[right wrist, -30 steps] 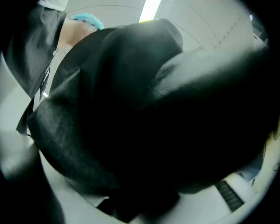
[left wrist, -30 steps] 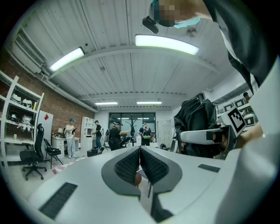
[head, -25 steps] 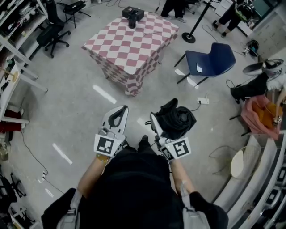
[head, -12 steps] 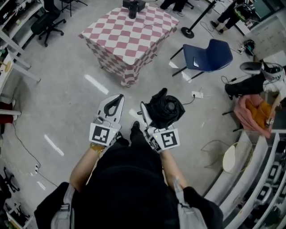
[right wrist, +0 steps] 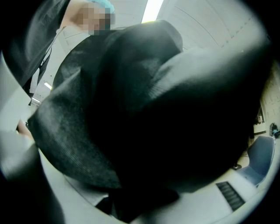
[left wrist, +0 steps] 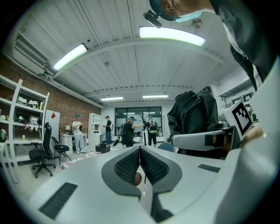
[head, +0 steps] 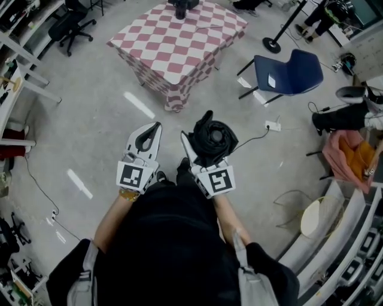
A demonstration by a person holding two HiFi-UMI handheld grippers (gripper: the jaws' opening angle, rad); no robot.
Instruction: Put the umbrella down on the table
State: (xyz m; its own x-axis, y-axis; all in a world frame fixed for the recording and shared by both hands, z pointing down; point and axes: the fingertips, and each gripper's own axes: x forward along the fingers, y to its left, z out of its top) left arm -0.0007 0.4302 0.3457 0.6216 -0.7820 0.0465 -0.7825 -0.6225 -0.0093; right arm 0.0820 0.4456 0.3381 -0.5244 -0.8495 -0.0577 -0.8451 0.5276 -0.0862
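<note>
The folded black umbrella (head: 215, 136) is bunched up in my right gripper (head: 200, 135), which is shut on it and held level in front of the person's body. In the right gripper view its dark fabric (right wrist: 144, 109) fills nearly everything and hides the jaws. My left gripper (head: 157, 125) is held beside it on the left, apart from the umbrella. Its pads meet at the tips (left wrist: 140, 148) with nothing between them. The table with the red-and-white checked cloth (head: 173, 54) stands a short way ahead on the floor.
A black object (head: 182, 7) sits at the table's far edge. A blue chair (head: 290, 72) and a black pole stand (head: 275, 43) are to the right of the table. An office chair (head: 75, 24) and shelving are at the left. A power strip (head: 273, 125) lies on the floor.
Both grippers have shifted up the picture along with the person, towards the table. The right gripper, with the umbrella in it, has drawn nearer to the left one. Neither grip has changed.
</note>
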